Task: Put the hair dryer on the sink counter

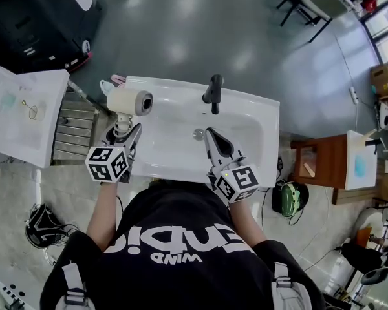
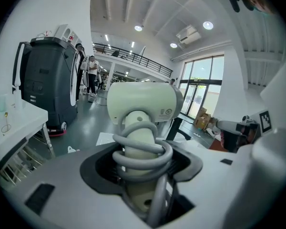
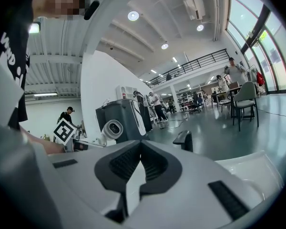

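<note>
A cream hair dryer with a grey cord coiled round its handle hangs over the left end of the white sink counter. My left gripper is shut on that handle, and the barrel stands upright above the jaws. My right gripper hovers over the basin near the drain, its jaws shut with nothing between them. The right gripper view shows the hair dryer away to the left. Whether the dryer touches the counter is hidden.
A black faucet stands at the back middle of the sink. Left of the sink are a second white basin unit and a metal rack. A wooden cabinet is to the right and a black machine at far left.
</note>
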`<state>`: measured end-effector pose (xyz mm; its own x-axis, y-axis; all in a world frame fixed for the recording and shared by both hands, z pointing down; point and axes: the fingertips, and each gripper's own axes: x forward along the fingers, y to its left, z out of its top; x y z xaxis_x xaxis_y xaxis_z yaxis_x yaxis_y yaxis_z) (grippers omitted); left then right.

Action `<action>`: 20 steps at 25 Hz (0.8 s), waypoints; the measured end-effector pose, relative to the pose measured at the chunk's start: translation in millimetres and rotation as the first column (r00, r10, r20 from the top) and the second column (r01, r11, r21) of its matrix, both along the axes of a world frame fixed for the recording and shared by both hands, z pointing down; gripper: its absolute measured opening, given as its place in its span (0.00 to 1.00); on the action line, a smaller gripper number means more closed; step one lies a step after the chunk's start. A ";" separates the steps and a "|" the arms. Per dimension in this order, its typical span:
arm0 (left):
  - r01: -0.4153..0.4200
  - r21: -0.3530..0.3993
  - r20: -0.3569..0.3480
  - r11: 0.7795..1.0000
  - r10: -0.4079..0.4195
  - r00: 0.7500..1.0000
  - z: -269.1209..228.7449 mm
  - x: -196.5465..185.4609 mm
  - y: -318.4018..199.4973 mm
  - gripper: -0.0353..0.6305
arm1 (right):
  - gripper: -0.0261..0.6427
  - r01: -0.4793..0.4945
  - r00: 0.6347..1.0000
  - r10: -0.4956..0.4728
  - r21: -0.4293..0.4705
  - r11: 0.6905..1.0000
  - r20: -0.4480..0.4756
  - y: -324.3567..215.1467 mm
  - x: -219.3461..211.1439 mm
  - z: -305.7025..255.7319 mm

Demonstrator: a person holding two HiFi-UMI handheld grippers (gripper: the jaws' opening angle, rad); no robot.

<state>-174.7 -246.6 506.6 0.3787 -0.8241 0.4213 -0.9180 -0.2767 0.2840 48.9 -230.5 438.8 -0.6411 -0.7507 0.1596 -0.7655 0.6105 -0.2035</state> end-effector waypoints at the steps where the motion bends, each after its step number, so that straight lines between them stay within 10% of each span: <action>1: -0.001 -0.006 0.004 1.000 0.001 1.000 2.4 0.0 -3.2 0.46 | 0.07 0.000 1.000 0.000 0.001 1.000 0.000 -0.5 1.4 -0.5; 20: -0.066 -0.130 0.118 0.989 0.081 0.990 72.8 0.5 -59.0 0.46 | 0.07 -0.031 1.000 0.031 -0.001 1.000 -0.005 -11.4 21.3 2.1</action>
